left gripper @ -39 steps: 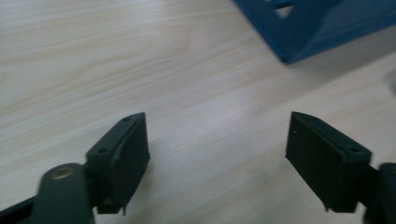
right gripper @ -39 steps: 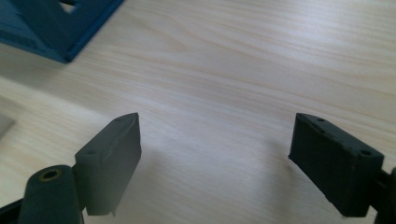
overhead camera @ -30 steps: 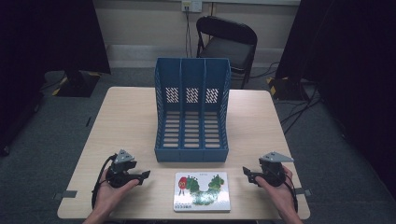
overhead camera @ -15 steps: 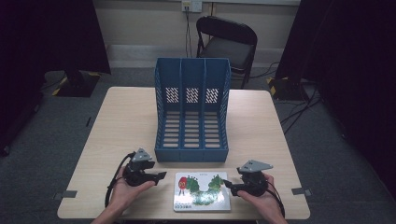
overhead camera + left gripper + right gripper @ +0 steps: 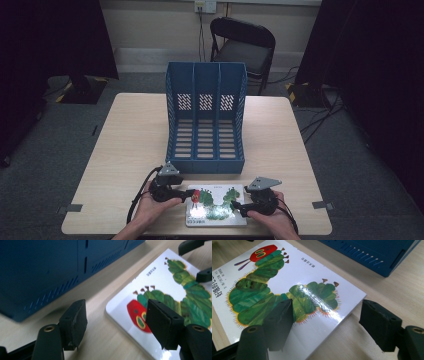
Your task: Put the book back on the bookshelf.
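Now my left tool [image 5: 189, 194] and right tool [image 5: 235, 205], both spread wide, straddle opposite edges of the caterpillar book [image 5: 216, 205] between them.

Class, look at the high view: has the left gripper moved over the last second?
Yes. The left gripper has moved right, from out on the bare table to the left edge of the caterpillar book.

I see a glossy book cover [image 5: 287, 290] throwing back white glare, lying on a desk [image 5: 135, 145] of pale matt wood grain. The blue file rack [image 5: 206, 120] looks like smooth moulded plastic. My tongs [image 5: 115, 322] carry matt black pads [image 5: 75, 320], slightly rough.
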The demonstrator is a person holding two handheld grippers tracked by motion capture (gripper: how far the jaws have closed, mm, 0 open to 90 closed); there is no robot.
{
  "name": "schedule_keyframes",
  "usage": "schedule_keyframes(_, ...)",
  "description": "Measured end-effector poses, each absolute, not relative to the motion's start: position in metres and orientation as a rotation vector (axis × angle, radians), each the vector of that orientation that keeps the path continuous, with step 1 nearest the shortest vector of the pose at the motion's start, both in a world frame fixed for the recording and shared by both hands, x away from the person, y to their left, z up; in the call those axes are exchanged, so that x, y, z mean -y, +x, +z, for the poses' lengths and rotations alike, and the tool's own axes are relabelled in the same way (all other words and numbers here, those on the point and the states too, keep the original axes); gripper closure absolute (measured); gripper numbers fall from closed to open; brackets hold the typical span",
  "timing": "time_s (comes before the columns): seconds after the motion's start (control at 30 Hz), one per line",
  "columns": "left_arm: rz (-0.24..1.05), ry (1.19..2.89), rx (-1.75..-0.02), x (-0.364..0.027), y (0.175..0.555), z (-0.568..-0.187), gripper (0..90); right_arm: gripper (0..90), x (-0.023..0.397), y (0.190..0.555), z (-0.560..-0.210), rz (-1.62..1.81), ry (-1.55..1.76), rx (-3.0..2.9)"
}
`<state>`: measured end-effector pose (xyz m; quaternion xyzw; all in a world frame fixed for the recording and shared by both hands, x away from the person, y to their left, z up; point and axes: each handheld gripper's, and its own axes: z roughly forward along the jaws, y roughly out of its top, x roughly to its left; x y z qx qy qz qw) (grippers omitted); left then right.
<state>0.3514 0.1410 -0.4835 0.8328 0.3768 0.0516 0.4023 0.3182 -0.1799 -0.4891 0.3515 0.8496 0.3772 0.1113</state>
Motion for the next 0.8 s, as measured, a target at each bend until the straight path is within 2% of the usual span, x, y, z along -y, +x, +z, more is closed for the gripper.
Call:
schedule_keyframes(0.3, 0.070, 2.117, -0.942, -0.134, 0.350, -0.494, 32.0, 26.1, 0.180, 0.319, -0.490, 1.120, 1.025, -2.501)
schedule_keyframes(0.4, 0.047, 2.121, -0.913, -0.133, 0.347, -0.495, 34.7, 26.2, 0.180, 0.319, -0.490, 1.119, 1.023, -2.500)
schedule_keyframes(0.8, -0.048, 2.030, -0.946, -0.139, 0.351, -0.495, 32.9, 24.3, 0.179, 0.319, -0.490, 1.125, 1.019, -2.513)
